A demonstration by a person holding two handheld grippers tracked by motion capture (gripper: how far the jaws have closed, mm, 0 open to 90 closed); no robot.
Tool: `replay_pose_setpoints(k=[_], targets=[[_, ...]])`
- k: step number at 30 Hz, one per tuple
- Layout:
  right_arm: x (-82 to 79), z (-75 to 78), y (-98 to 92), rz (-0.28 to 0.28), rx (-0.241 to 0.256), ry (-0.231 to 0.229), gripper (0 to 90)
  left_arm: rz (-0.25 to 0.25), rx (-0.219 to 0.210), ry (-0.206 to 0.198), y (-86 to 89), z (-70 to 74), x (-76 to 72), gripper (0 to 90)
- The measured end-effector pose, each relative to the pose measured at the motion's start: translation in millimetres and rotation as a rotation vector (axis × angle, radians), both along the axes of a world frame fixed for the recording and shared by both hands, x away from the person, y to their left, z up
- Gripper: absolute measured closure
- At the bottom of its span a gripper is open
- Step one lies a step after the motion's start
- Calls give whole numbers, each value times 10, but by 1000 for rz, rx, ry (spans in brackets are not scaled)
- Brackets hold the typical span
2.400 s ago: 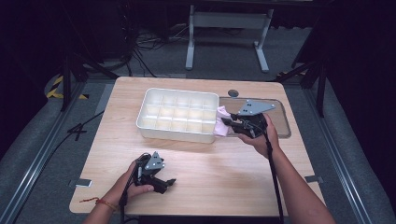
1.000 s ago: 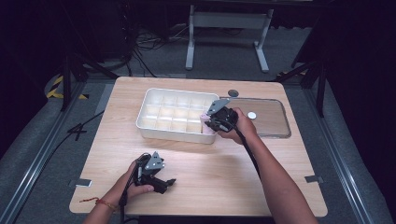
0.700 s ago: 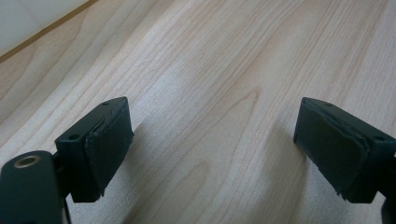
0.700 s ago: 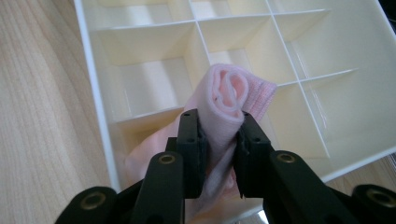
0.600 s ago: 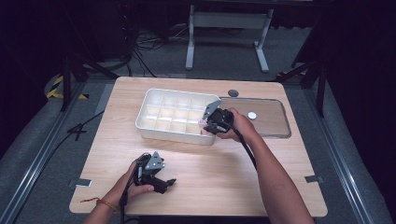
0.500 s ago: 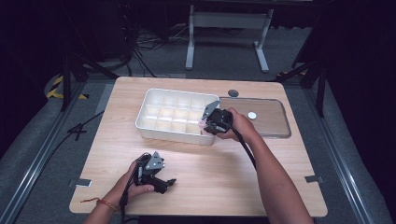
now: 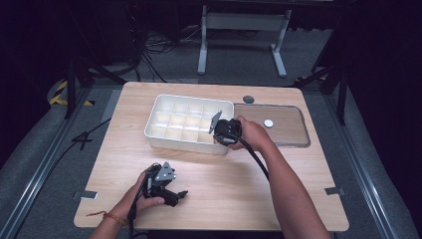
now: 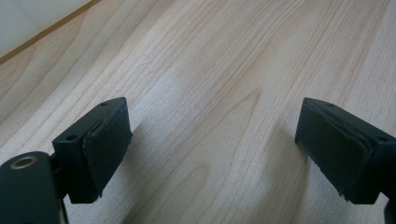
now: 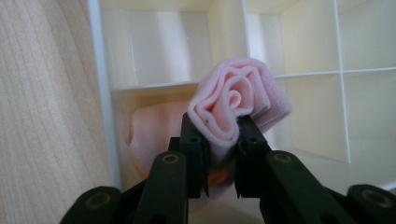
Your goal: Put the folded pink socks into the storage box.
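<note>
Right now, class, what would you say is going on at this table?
A person works with a hand-held tool in each hand. The right tool is shut on a rolled pink cloth and holds it over a corner compartment of the white divided tray; another pale cloth seems to lie in that compartment already. The left tool is open and idle, low over the bare wooden table near the person.

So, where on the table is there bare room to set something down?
Bare wood lies between the white divided box and the left gripper, and along the near right table corner. It is crowded where the right gripper, clamping a pink cloth roll, meets the clear lid.
</note>
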State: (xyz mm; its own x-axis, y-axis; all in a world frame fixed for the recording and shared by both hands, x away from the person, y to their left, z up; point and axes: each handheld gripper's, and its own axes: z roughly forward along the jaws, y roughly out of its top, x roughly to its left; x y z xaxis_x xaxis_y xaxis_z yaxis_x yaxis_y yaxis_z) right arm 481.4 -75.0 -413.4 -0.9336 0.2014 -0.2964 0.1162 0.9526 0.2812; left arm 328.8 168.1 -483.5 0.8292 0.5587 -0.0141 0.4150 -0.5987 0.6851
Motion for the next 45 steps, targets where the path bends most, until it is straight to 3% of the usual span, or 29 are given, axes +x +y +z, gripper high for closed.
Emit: replay_pose_setpoints(k=[2, 13, 17, 22, 25, 30, 35, 38, 43, 45], targets=[[9, -14, 15, 2, -18, 8, 782, 0, 2, -1, 0, 0, 1, 107], [57, -24, -41, -24, 42, 56, 770, -1, -1, 3, -5, -1, 1, 105], [48, 12, -72, -28, 63, 75, 707, -1, 0, 3, -4, -1, 1, 105], [44, 85, -136, -48, 87, 64, 593, -1, 0, 3, -4, -1, 1, 105], [44, 145, -208, -61, 124, 56, 569, 0, 0, 1, -4, -1, 0, 105], [36, 294, -382, -101, 250, 65, 569, -2, 3, 4, -3, 3, 1, 105], [35, 372, -487, -145, 387, 44, 722, -2, 3, 4, -3, 3, 1, 105], [31, 317, -424, -166, 383, 17, 775, -2, 3, 4, -3, 3, 0, 105], [1, 211, -247, -151, 339, 34, 784, 2, 1, 2, -4, 1, -3, 105], [1, 160, -186, -152, 296, 36, 786, 3, 0, 2, -4, 0, -3, 105]])
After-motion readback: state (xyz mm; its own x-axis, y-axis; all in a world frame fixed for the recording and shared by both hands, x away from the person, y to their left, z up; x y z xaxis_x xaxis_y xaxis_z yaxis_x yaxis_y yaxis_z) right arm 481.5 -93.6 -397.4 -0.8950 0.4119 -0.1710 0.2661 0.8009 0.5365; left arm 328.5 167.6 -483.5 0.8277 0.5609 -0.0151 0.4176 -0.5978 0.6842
